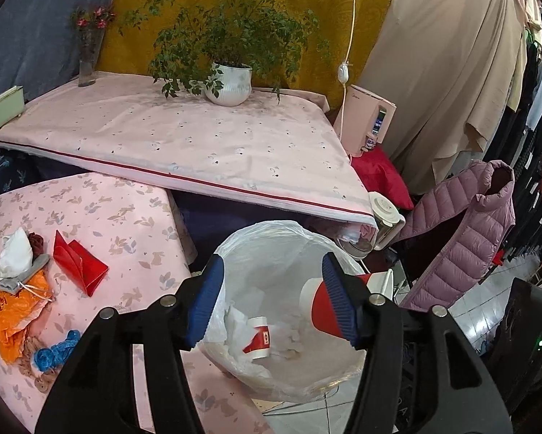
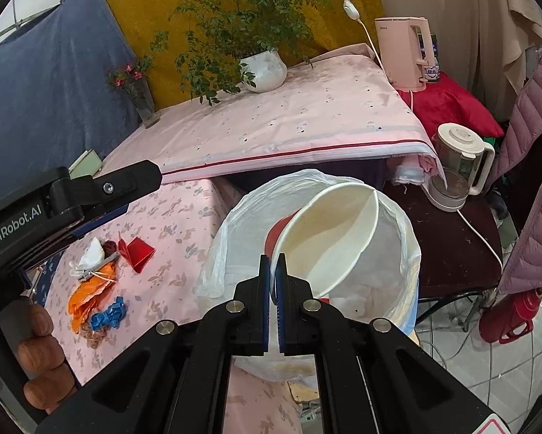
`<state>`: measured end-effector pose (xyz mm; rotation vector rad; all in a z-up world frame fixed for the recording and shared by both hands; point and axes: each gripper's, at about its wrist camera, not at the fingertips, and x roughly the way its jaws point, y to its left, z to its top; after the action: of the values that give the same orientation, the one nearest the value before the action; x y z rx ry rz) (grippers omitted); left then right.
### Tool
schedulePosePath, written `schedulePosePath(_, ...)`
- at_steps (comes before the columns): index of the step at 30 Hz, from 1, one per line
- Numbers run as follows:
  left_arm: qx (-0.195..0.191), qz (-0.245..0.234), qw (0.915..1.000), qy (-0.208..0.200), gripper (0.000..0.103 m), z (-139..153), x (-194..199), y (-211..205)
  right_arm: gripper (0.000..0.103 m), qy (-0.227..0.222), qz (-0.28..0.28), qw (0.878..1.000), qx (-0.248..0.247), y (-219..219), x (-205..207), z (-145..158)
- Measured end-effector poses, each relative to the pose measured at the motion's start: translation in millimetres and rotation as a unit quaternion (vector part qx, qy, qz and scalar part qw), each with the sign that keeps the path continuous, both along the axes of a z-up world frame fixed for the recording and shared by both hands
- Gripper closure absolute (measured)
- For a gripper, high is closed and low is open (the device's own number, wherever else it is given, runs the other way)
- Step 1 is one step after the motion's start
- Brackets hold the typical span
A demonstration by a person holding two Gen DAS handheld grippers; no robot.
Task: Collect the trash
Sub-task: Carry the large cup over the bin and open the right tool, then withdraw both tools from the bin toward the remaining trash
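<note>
Left wrist view: left tongs (image 1: 267, 298) spread wide w/ nothing between them, hanging right over the lined bin (image 1: 271, 238). A small cup (image 1: 258, 338) already lies inside, below the tips. More trash sits off to their left on the tabletop (image 1: 133, 217): red paper (image 1: 77, 266), orange bag (image 1: 16, 313), blue scrap (image 1: 55, 352).

Right wrist view: right tongs (image 2: 274, 276) pinched tight on the rim of a paper cup (image 2: 329, 238), just ahead of the tips & above the bin mouth. I'd say let go only once the cup's well inside the liner, so it can't catch the edge.
</note>
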<state>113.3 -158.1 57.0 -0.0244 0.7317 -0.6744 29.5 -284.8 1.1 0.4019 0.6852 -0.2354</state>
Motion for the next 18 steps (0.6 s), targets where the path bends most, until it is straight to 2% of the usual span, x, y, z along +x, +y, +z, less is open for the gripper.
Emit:
schedulePosePath(2, 0.003, 0.005, 1.0, 0.001, 0.049, -1.7, 1.1, 3.7, 0.094, -0.003, -0.003, 1.0, -0.003, 1.7, 1.2, 0.9)
schedulePosePath(7, 0.009, 0.016, 0.9998, 0.003, 0.049, -5.8, 3.0, 11.1, 0.093, -0.007, -0.002, 1.0, -0.004, 6.3, 4.1, 3.6)
schedulePosePath(9, 0.01, 0.021, 0.9997, 0.004, 0.049, -7.2, 3.5, 14.6, 0.088, -0.009, -0.002, 1.0, -0.005, 8.1, 4.6, 5.7)
schedulePosePath(16, 0.01, 0.038, 0.9991, 0.012, 0.049, -13.5, 6.0, 31.8, 0.083, -0.011, 0.009, 1.0, -0.009, 19.0, 6.5, 10.2)
schedulePosePath(18, 0.011, 0.044, 0.9989, 0.013, 0.049, -14.5, 5.4, 37.3, 0.078, -0.011, 0.012, 1.0, -0.01, 23.6, 6.8, 10.7)
